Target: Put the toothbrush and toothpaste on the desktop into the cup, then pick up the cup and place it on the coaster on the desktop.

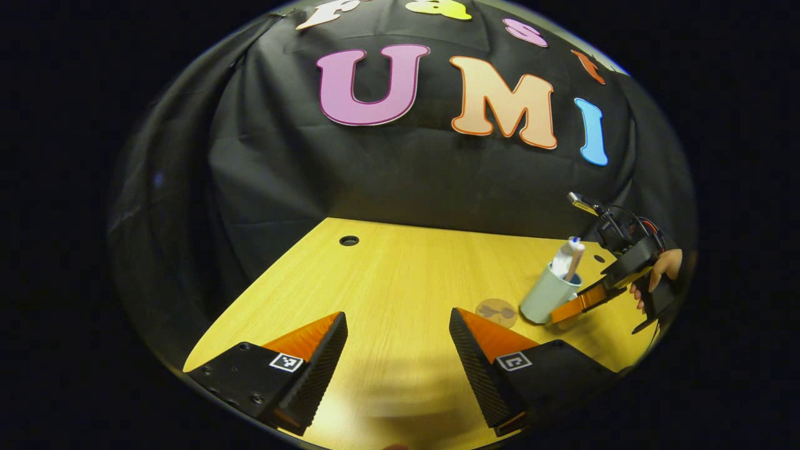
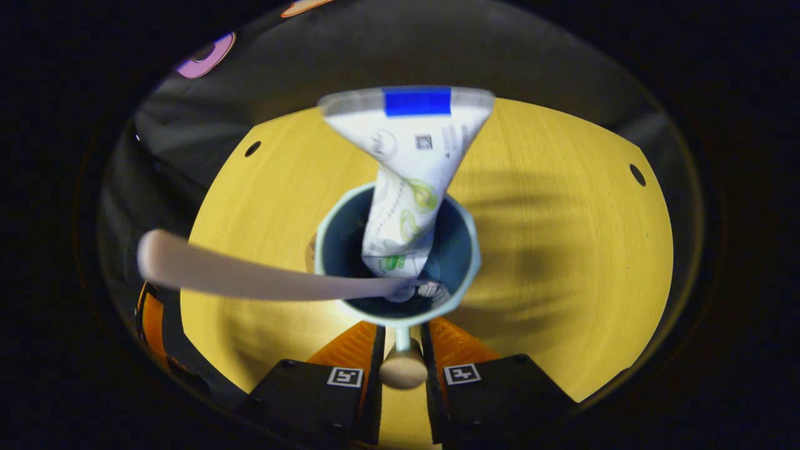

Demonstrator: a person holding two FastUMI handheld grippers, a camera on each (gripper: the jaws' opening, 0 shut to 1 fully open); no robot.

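The cup (image 2: 397, 256) is gripped by its handle (image 2: 403, 365) in the closed right gripper (image 2: 403, 350). It is likely light but tippy with the toothpaste (image 2: 406, 181) and toothbrush (image 2: 250, 275) inside. The left gripper (image 1: 397, 350) is held wide open, empty.

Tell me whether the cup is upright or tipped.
Tipped. In the left gripper view the cup leans toward the coaster, its handle pinched by the right gripper; toothpaste and toothbrush inside.

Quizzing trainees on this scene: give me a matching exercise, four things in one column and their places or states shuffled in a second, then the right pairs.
Things:
1. toothpaste
2. toothbrush
3. coaster
4. left gripper

States:
A. open, holding nothing
B. flat on the desk beside the cup, bare
C. upright in the cup, crimped end up
D. head down in the cup, handle leaning over the rim

Pairs: 1-C, 2-D, 3-B, 4-A
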